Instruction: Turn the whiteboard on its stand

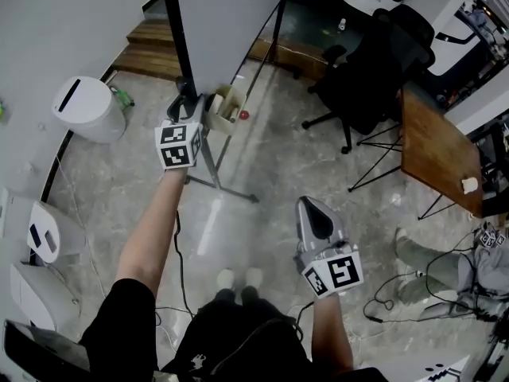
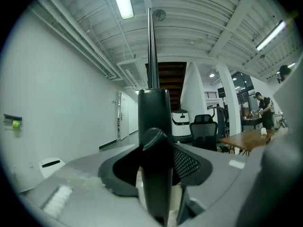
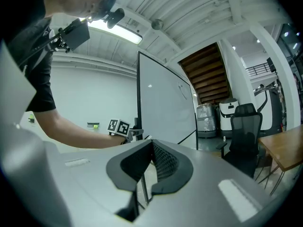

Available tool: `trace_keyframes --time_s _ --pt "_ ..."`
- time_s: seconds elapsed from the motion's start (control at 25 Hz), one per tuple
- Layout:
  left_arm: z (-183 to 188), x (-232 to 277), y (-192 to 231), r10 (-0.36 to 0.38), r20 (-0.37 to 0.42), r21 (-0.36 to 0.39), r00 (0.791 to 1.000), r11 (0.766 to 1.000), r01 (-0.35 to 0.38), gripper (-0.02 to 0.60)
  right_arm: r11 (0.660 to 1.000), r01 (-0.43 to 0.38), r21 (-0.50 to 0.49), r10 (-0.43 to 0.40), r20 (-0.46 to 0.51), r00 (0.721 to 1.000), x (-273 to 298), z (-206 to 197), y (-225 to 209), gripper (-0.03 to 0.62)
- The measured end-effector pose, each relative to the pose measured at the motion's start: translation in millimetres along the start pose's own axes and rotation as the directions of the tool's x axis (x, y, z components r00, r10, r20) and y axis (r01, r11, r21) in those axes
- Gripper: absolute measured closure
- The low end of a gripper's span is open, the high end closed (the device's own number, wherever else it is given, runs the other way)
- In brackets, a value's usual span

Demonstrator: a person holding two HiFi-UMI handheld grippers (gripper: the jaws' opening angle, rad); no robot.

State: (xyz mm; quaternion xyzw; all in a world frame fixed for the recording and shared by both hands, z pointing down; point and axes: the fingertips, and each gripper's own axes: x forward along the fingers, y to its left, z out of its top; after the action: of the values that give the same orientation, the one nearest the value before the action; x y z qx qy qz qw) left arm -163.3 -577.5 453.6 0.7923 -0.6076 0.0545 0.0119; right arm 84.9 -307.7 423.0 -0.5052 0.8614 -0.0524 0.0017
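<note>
The whiteboard [image 1: 227,22] stands at 12 o'clock, the bin [image 1: 83,106] left of it at 10 o'clock, the office chair [image 1: 382,66] at 2 o'clock, and the table [image 1: 437,146] at 3 o'clock.

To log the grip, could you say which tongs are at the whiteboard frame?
The left tongs, clamped on the black frame; the right tongs hang free, empty.

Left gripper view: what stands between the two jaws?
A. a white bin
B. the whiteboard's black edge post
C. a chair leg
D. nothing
B: the whiteboard's black edge post rises right between the jaws of the left gripper, with the pads against its sides.
</note>
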Motion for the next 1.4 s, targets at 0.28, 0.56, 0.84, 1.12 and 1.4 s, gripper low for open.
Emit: trace_keyframes --time_s 0.28,0.56,0.84,1.12,1.4 --pt "-0.2 1.4 -3.5 -0.011 -0.018 -0.037 1.0 0.999 0.01 0.38 1.0 0.014 0.006 -0.014 0.005 1.0 -8.1 3.0 -4.1 0.588" --pt "-1.7 -8.1 -3.1 0.005 -0.038 -0.059 0.999 0.998 -0.007 0.383 0.999 0.034 0.003 -0.034 0.015 0.999 -22.6 6.2 -0.5 0.588" --pt "-4.6 -25.9 -9.9 0.014 -0.041 -0.061 0.999 0.998 -0.016 0.383 0.999 0.052 0.009 -0.052 0.027 0.998 -35.6 5.4 2.0 0.588" --pt "-5.8 -49.5 -16.5 0.017 -0.04 -0.066 0.999 0.998 -0.02 0.382 0.999 0.048 0.006 -0.048 0.036 0.998 -42.1 9.5 11.6 0.588" --pt "-8.8 -72.7 -21.3 0.013 -0.043 -0.072 0.999 0.997 -0.016 0.383 0.999 0.042 0.0 -0.042 0.04 0.998 -45.2 11.3 22.8 0.588"
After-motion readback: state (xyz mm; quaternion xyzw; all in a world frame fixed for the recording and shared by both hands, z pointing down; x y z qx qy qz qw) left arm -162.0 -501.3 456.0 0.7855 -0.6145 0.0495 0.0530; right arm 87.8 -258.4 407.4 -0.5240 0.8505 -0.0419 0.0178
